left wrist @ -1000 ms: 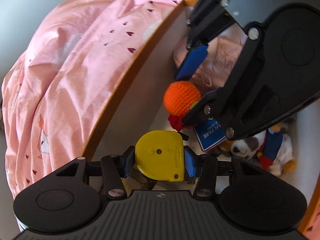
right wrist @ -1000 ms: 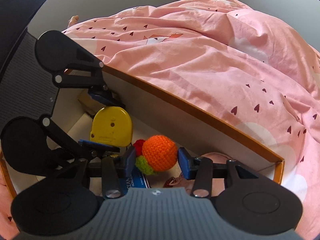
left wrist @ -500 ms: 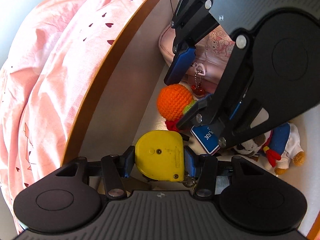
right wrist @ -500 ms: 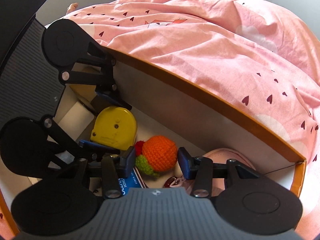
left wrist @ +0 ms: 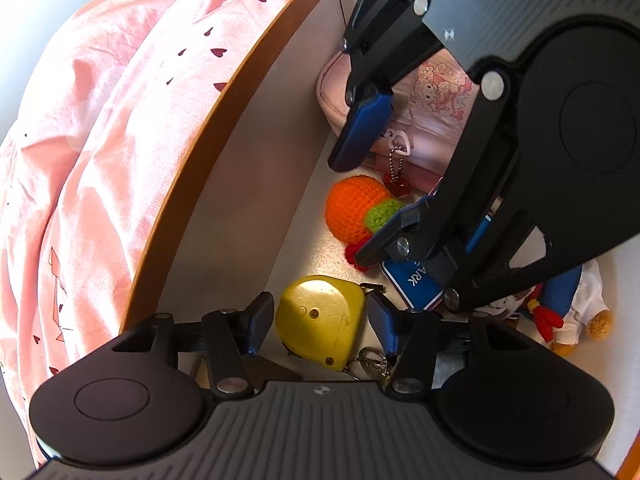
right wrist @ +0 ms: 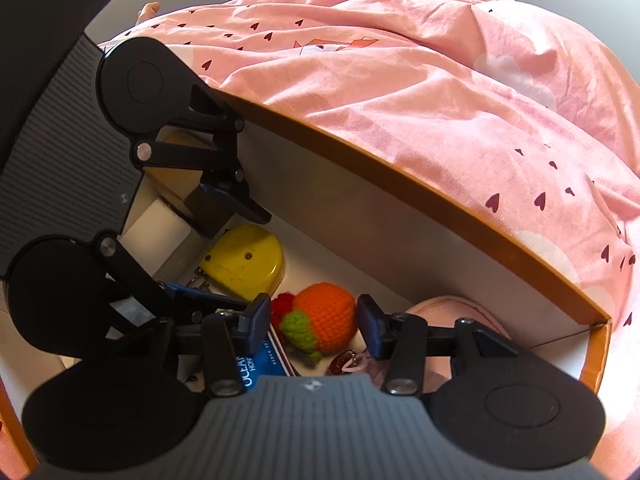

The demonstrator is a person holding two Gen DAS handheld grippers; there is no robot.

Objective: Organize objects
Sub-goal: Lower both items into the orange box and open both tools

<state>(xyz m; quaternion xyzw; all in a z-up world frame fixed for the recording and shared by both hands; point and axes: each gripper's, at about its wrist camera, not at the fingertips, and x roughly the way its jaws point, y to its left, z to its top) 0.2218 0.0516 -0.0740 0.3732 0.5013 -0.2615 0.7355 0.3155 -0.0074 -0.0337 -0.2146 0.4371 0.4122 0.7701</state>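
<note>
Left wrist view: your left gripper jaws opening, yellow tape measure between, lying on box floor: release. Your right gripper jaws opening astride crocheted orange toy, resting, unclamped.

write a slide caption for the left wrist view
Left hand-held gripper opening around a yellow tape measure inside the box.

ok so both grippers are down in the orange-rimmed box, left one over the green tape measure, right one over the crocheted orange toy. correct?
One slip: the tape measure is yellow, not green, as the left wrist view shows. The rest holds: both are in the orange-rimmed box, left gripper over the tape measure, right gripper over the crocheted orange toy, both with jaws opening, pads clear.
</note>
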